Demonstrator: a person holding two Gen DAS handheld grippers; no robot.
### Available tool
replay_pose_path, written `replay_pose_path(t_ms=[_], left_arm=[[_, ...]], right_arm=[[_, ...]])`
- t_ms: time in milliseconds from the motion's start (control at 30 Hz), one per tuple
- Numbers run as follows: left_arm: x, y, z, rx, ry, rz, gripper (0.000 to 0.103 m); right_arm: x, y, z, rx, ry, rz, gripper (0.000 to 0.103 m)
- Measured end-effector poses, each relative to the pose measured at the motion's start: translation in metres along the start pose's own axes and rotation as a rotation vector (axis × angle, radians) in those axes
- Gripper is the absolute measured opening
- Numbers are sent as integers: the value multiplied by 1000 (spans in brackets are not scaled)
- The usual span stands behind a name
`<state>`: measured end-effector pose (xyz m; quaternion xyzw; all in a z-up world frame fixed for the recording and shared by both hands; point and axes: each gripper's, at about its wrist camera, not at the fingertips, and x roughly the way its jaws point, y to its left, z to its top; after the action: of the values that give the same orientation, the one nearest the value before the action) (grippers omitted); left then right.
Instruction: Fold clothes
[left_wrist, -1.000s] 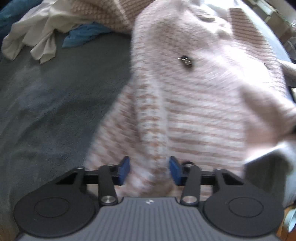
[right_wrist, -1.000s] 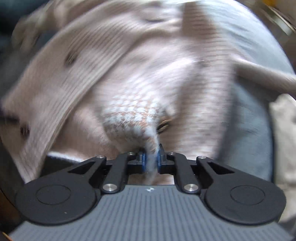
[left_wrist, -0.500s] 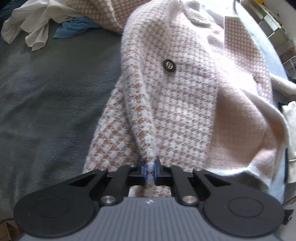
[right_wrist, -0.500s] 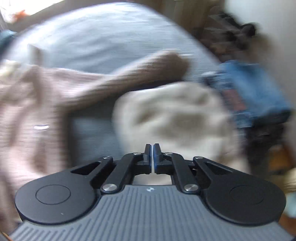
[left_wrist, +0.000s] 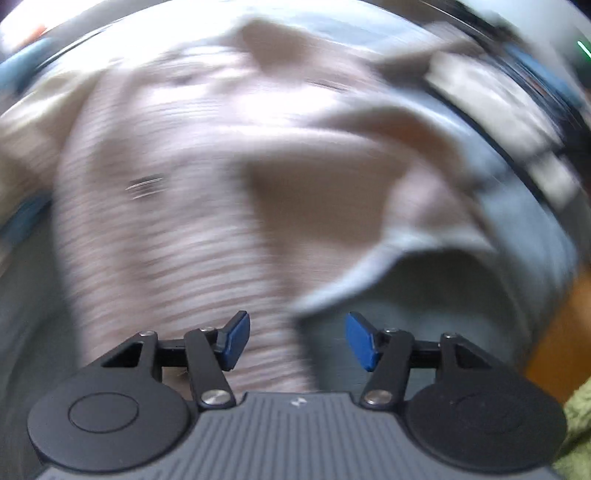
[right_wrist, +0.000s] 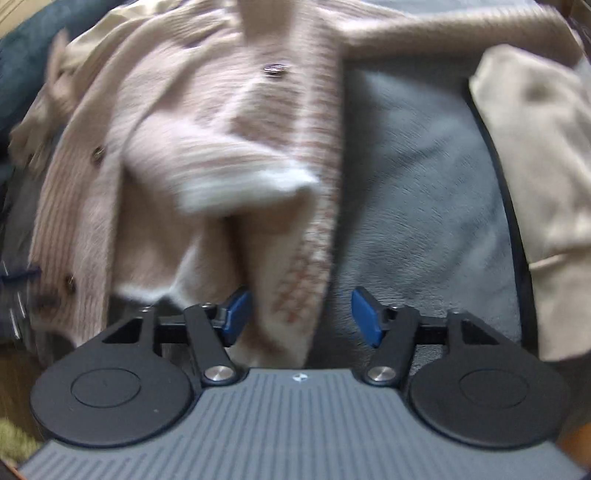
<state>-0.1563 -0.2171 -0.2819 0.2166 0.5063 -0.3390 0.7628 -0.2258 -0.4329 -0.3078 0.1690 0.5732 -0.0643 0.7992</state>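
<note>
Just one pink cardigan (right_wrist: 207, 155), four buttons (right_wrist: 275, 69)

No readable text — none anywhere

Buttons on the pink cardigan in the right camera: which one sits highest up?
The shiny button near the top middle of the cardigan. The other buttons run down its left edge, lower in the picture.
</note>
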Motion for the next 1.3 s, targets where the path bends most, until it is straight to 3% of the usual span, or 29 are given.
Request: replay_pose_path(t_ms=[67, 167, 267, 300, 333, 400, 433, 467, 500, 533, 567, 633, 733, 900, 967, 1033, 1067, 1133, 1167, 1200, 1300], left_arm=[[27, -35, 4, 155, -13, 7, 56], [62, -68, 11, 314, -41, 100, 54], [77, -73, 21, 323, -90, 127, 55], [80, -73, 24, 314, -107, 123, 55], [85, -74, 26, 309, -116, 121, 54], [89, -76, 29, 288, -132, 113, 44], [88, -76, 29, 258, -142, 97, 30], [88, -78, 31, 230, -142, 83, 23], [87, -80, 33, 204, -141, 81, 22], [84, -80, 35, 176, -135, 69, 20], [80, -80, 39, 151, -127, 50, 19], [68, -80, 48, 100, -128, 7, 19], [38, -85, 64, 56, -202, -93, 17], [10, -124, 96, 89, -334, -238, 17], [27, -140, 104, 85, -299, -245, 24], [49, -143, 105, 39, -218, -249, 29], [51, -139, 101, 15, -196, -247, 30], [46, -127, 86, -45, -182, -246, 34], [38, -119, 75, -75, -181, -245, 41], [31, -111, 64, -106, -171, -235, 45], [11, -81, 35, -214, -123, -176, 48]], right_arm=[[10, -8, 2, 10, 14, -16, 61], [32, -12, 9, 15, 70, 63, 63], [56, -15, 12, 69, 120, 153, 67], [60, -13, 12, 81, 125, 171, 80], [65, -10, 11, 74, 123, 177, 85], [71, -1, 9, 52, 109, 157, 88], [70, 6, 8, 28, 94, 128, 87], [69, 13, 6, -2, 79, 96, 65], [65, 19, 5, -56, 64, 57, 43], [59, 21, 6, -77, 57, 59, 30], [54, 23, 8, -95, 50, 59, 7], [36, 22, 14, -140, 27, 39, 7], [-12, 20, 30, -256, -57, -12, 7], [-94, 7, 57, -443, -202, -226, 7], [-98, 0, 58, -498, -200, -336, 9], [-77, -10, 53, -542, -95, -419, 18], [-65, -15, 48, -568, -35, -458, 30], [-57, -16, 29, -645, 17, -535, 41], [-54, -16, 19, -680, 38, -570, 48], [-58, -11, 11, -704, 31, -588, 56], [-87, -6, 1, -714, -15, -590, 60]])
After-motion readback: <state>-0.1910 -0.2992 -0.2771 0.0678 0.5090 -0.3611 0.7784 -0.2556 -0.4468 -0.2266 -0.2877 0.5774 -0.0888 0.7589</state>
